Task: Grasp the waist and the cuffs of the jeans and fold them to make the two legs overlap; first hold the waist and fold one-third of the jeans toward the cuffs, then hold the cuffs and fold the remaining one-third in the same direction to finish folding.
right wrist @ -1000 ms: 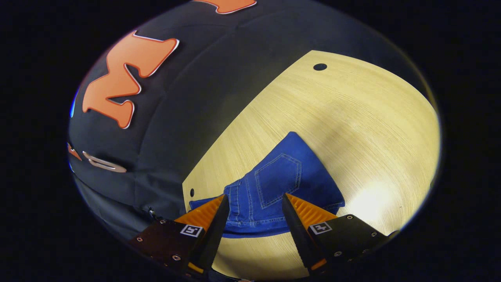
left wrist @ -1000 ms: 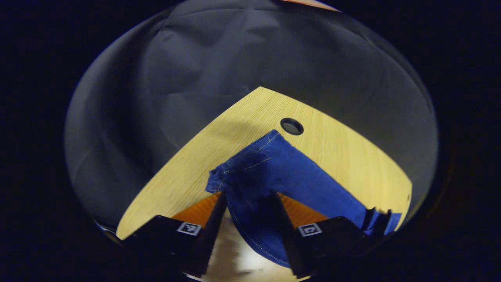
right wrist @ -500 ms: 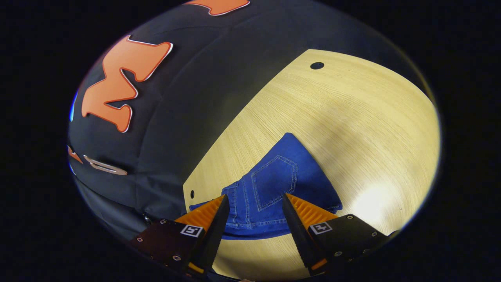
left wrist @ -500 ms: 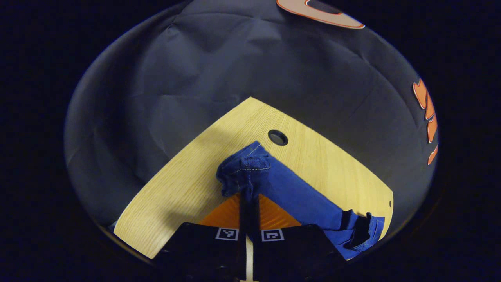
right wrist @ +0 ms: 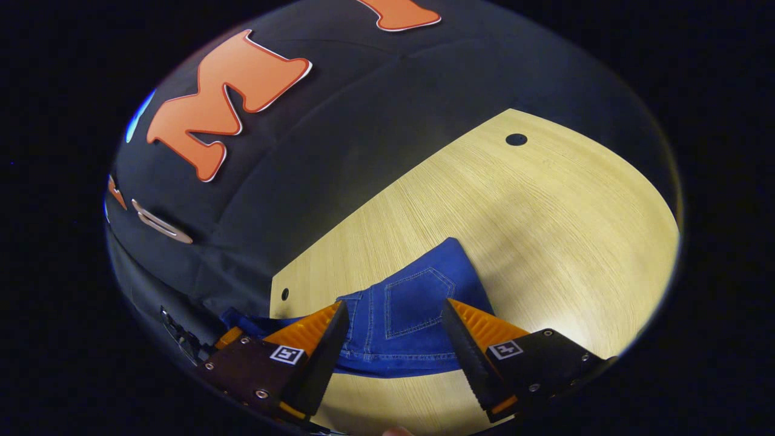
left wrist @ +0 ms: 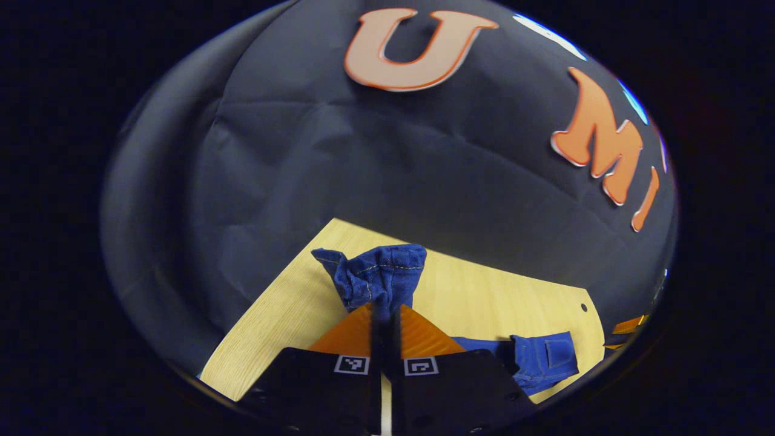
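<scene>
1. The booth's dark cloth wall [left wrist: 387, 175] was seen behind the scene in both views, creased and hanging down past the far edge of the tabletop
2. A pale wood-grain tabletop [right wrist: 545, 206] was seen in the right gripper view, with a small dark round hole [right wrist: 516, 139] near its far corner and a smaller one [right wrist: 284, 294] at its left edge; in the left gripper view a strip of it [left wrist: 484, 290] was shown
3. The blue jeans [right wrist: 418, 297] were laid on the tabletop in the right gripper view, with the waist end and a stitched back pocket [right wrist: 415, 306] lying between the tool's fingers
4. In the left gripper view, a bunched cuff end of the jeans [left wrist: 375, 275] was held raised above the tabletop, while the waist part [left wrist: 545, 360] was left lying flat at lower right
5. The left tool [left wrist: 385, 318] was closed, with the denim pinched between both fingers
6. The right tool [right wrist: 393, 315] was held wide open over the waist, with its fingers on either side of the pocket; contact with the cloth could not be told
</scene>
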### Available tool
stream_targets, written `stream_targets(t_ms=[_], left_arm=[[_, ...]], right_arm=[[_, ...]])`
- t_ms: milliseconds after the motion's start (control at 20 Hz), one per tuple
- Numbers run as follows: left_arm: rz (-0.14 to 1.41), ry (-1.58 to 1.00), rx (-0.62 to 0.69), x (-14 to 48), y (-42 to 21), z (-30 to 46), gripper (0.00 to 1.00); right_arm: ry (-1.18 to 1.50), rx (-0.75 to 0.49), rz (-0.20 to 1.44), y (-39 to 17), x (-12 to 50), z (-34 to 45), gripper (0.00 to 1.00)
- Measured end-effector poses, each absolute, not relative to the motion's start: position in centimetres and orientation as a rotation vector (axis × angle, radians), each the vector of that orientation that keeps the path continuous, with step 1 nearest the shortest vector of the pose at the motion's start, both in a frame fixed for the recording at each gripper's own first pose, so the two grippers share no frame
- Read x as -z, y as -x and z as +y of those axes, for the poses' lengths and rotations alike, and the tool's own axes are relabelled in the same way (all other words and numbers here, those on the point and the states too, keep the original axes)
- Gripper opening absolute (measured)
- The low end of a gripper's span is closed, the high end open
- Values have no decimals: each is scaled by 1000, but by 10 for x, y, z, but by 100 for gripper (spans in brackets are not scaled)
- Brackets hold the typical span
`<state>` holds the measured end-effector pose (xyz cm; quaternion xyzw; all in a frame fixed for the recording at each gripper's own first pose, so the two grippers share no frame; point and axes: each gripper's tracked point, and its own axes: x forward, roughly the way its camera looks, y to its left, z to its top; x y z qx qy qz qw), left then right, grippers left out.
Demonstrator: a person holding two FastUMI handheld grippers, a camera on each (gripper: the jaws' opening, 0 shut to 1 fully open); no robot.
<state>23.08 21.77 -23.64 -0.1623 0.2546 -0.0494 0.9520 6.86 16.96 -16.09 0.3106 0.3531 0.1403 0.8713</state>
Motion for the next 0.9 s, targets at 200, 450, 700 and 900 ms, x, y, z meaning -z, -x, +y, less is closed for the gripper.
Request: stream_targets(t_ms=[200, 450, 700, 900], left_arm=[[442, 271, 188, 181, -219, 160, 6], [398, 187, 301, 140, -203, 80, 6], [385, 113, 414, 127, -189, -8, 6], [420, 75, 502, 137, -175, -71, 6]], right_arm=[[-597, -305, 713, -70, 163, 158, 96], [-534, -338, 685, -69, 162, 145, 97], [-477, -347, 649, -72, 159, 123, 98], [-435, -346, 621, -77, 158, 106, 98]])
